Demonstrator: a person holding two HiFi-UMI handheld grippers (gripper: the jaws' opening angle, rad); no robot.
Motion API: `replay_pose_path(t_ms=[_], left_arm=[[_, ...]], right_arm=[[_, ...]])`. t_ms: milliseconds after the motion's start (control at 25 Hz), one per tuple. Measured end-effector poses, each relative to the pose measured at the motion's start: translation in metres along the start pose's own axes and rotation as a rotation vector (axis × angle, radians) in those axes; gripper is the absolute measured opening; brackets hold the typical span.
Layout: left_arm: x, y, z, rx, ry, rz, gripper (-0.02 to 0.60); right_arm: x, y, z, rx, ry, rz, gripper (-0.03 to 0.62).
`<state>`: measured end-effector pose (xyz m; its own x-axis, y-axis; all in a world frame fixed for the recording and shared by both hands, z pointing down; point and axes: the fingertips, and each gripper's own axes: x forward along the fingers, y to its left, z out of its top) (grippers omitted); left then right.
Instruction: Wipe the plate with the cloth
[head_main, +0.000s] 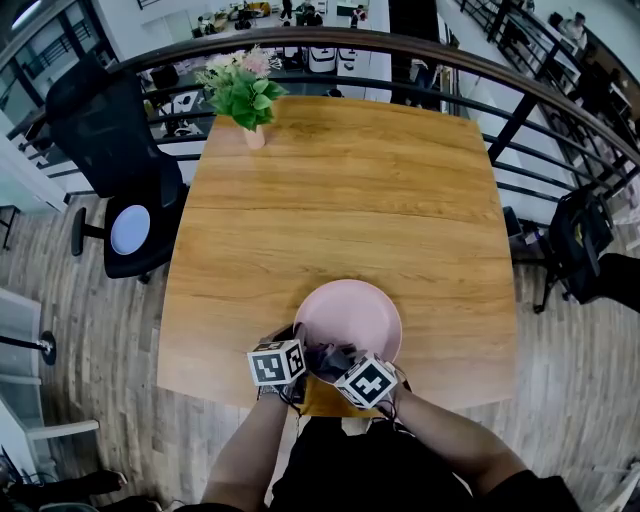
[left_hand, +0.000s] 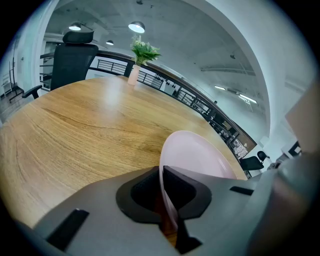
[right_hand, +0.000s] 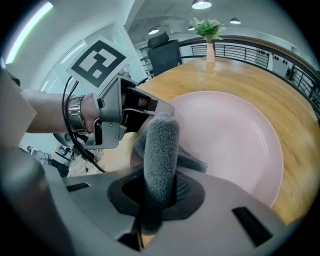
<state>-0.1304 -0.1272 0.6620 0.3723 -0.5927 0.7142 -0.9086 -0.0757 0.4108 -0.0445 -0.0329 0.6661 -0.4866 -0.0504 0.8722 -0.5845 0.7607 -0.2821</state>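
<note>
Holding the pink plate (head_main: 352, 312), set at the near edge of the wooden table (head_main: 340, 200), steady by its near-left rim with the left gripper (left_hand: 167, 202), jaws closed down thin on that edge. Clamping a fold of grey cloth (right_hand: 161, 150) in the right gripper (right_hand: 156, 200), jaws drawn narrow around the fabric, the roll standing up between them and leaning on the plate's inner face close to the same rim, just beside the left gripper.

Judging from this: both holds made, cloth in contact with the plate, wiping likely at an early pass or under way. No streak, crumb or wet mark visible on the pink surface, so impossible to tell how much is covered. Probably left to do: sweeping across the middle, then the far and right side, well apart from the cloth.
</note>
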Motion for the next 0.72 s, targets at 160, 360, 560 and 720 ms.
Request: replay_pose_path(t_ms=[160, 360, 560, 720], left_arm=[[-0.001, 0.002, 0.001, -0.003, 0.001, -0.003, 0.041], [-0.001, 0.001, 0.000, -0.004, 0.001, -0.008, 0.040], [-0.001, 0.001, -0.001, -0.006, 0.001, -0.014, 0.040], [-0.002, 0.001, 0.000, -0.009, 0.003, -0.019, 0.038]], right_arm=[[0.006, -0.005, 0.006, 0.064, -0.040, -0.005, 0.054], [0.006, -0.014, 0.020, 0.099, -0.068, -0.011, 0.054], [0.011, -0.019, 0.030, 0.109, -0.064, -0.009, 0.054], [0.012, -0.026, 0.035, 0.089, -0.054, -0.020, 0.054]])
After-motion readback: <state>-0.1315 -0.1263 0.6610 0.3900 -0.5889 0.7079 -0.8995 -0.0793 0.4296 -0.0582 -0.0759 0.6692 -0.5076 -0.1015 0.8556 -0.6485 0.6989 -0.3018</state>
